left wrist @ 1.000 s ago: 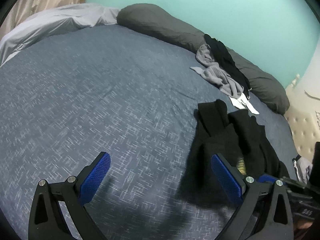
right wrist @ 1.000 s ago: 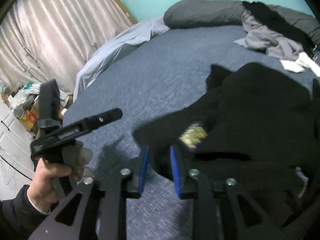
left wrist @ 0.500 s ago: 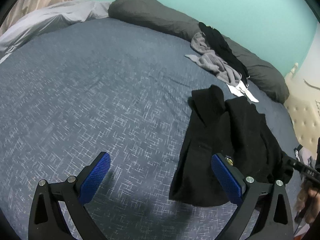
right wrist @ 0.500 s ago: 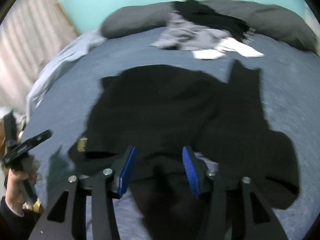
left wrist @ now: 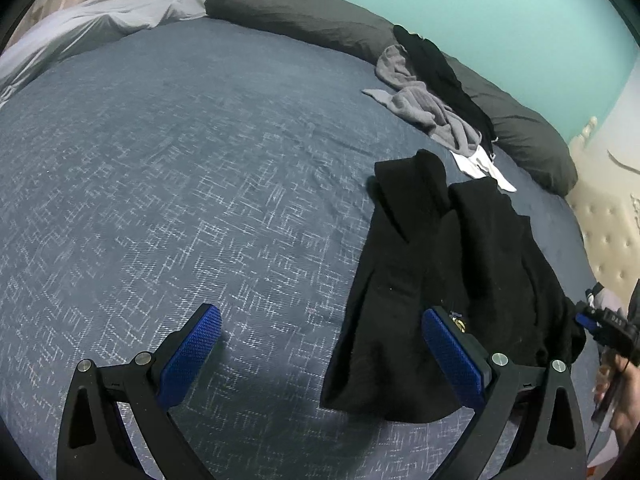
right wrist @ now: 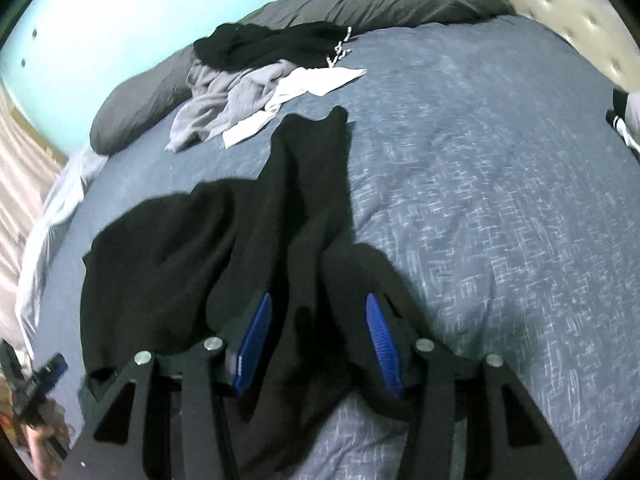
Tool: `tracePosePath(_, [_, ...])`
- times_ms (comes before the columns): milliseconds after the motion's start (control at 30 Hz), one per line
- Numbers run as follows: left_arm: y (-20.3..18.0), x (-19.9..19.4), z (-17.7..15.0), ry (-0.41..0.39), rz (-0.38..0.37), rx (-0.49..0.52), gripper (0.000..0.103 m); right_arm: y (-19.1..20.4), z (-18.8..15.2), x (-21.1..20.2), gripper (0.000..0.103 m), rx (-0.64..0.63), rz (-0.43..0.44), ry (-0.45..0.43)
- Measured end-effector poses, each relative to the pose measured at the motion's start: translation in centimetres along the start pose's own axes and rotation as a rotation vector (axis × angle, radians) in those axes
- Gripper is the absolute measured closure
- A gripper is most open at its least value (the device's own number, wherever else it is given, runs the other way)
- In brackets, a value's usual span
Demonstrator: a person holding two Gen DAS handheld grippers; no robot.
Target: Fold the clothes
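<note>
While the black garment (left wrist: 448, 280) lies rumpled on the blue-grey bedspread (left wrist: 180, 168) below a teal wall (left wrist: 500, 8), the left gripper (left wrist: 320, 356) gapes wide, empty; the right gripper (right wrist: 316, 340), half-spread, has just been opening over the cloth without pinching it.

Both grippers held with jaws apart

The left gripper (left wrist: 320, 354) is spread wide and angled downward; the right gripper (right wrist: 316, 344), half parted, has just been opened over dark cloth.

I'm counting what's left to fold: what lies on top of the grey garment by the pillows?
A black garment is draped over the grey garment's far side, with white pieces beside it. Whatever lies underneath is hidden.
</note>
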State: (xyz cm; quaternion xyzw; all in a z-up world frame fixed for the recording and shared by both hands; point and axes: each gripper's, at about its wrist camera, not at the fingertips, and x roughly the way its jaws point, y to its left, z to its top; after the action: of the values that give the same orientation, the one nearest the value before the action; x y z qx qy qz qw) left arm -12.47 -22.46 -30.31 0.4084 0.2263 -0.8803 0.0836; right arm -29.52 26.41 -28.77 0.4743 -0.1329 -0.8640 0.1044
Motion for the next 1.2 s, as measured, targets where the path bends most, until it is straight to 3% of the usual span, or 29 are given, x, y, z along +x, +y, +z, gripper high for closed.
tracePosePath(233, [-0.8, 0.4, 0.1, 0.005, 0.01, 0.017, 0.0, 1.0, 2.6, 1.6, 0.048, -0.024, 0.069, -0.006])
tracePosePath(567, [-1.3, 0.7, -0.1, 0.012, 0.023, 0.033, 0.0, 4.7, 5.4, 5.5, 0.048, -0.162, 0.044, 0.053])
tracePosePath(633, [-1.3, 0.7, -0.1, 0.015, 0.023, 0.035, 0.0, 5.1, 5.6, 6.3, 0.054, -0.18, 0.032, 0.083])
tracePosePath(767, [-1.4, 0.7, -0.1, 0.018, 0.023, 0.036, 0.0, 5.4, 5.4, 7.7, 0.08, -0.197, 0.009, 0.133])
tracePosePath(900, [-1.1, 0.8, -0.1, 0.02, 0.024, 0.031, 0.0, 5.5, 5.1, 7.6, 0.098, -0.202, 0.0, 0.118])
tracePosePath(1067, [-1.2, 0.9, -0.1, 0.025, 0.017, 0.027, 0.0, 5.2, 5.2, 4.9, 0.099, -0.191, 0.028, 0.057])
tracePosePath(1200, [-1.5, 0.8, 0.0, 0.025, 0.01, 0.025, 0.0, 4.1, 5.1, 0.6, 0.099, -0.153, 0.067, -0.024])
